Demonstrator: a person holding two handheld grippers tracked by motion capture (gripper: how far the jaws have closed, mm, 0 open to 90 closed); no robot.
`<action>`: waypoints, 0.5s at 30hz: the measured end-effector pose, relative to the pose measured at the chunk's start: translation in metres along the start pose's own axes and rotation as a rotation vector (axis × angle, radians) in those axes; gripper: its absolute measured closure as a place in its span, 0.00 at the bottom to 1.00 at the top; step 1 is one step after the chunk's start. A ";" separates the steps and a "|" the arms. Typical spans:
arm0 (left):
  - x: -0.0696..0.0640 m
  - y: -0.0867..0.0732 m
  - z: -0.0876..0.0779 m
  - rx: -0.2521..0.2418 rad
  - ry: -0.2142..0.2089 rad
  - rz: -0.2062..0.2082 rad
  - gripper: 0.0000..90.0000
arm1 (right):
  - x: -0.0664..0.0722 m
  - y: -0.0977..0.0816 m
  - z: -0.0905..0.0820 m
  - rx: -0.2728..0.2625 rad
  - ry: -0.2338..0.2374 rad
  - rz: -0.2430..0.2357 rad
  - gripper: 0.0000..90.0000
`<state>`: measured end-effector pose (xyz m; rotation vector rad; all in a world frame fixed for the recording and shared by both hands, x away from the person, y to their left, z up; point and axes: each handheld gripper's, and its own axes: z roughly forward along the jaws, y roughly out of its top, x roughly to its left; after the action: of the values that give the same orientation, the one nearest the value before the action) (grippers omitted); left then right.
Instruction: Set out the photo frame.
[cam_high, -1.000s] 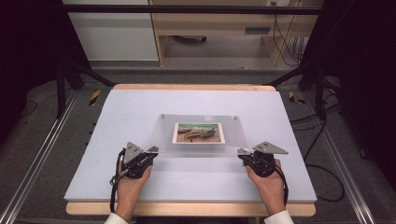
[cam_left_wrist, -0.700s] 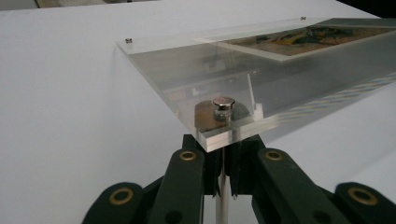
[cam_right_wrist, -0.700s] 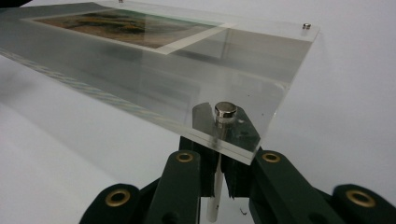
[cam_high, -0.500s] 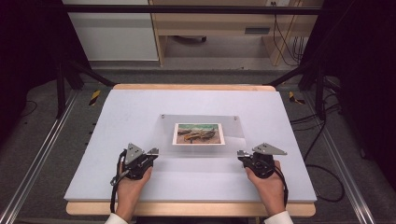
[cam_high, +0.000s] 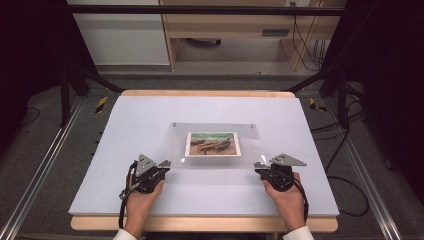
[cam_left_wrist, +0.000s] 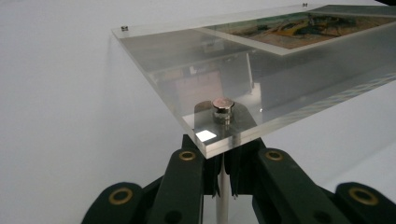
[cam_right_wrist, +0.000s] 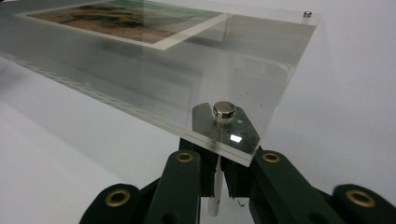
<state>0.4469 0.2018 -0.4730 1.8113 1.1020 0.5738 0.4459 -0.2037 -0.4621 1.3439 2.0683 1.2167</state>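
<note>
desk (cam_high: 150, 115): white, carried clear acrylic frame (cam_high: 175, 142) with landscape print (cam_high: 212, 143) at centre | high view gave whole layout; gripper views gave corner magnets (cam_left_wrist: 222, 104) | left claw (cam_high: 162, 164) jaws together at frame's near-left corner, frame edge just above them | right claw (cam_high: 260, 165) same at near-right corner
</note>
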 end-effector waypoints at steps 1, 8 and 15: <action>0.000 0.000 0.000 0.003 0.000 0.000 0.92 | 0.000 0.000 0.000 0.003 -0.001 -0.003 0.93; 0.000 -0.002 0.002 0.017 0.000 0.000 0.93 | 0.000 -0.003 0.002 0.022 -0.004 -0.009 0.93; 0.001 -0.004 0.004 0.040 -0.001 -0.003 0.93 | 0.000 -0.006 0.004 0.051 -0.006 -0.011 0.93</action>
<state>0.4486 0.2013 -0.4790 1.8439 1.1233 0.5526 0.4454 -0.2025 -0.4688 1.3555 2.1130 1.1615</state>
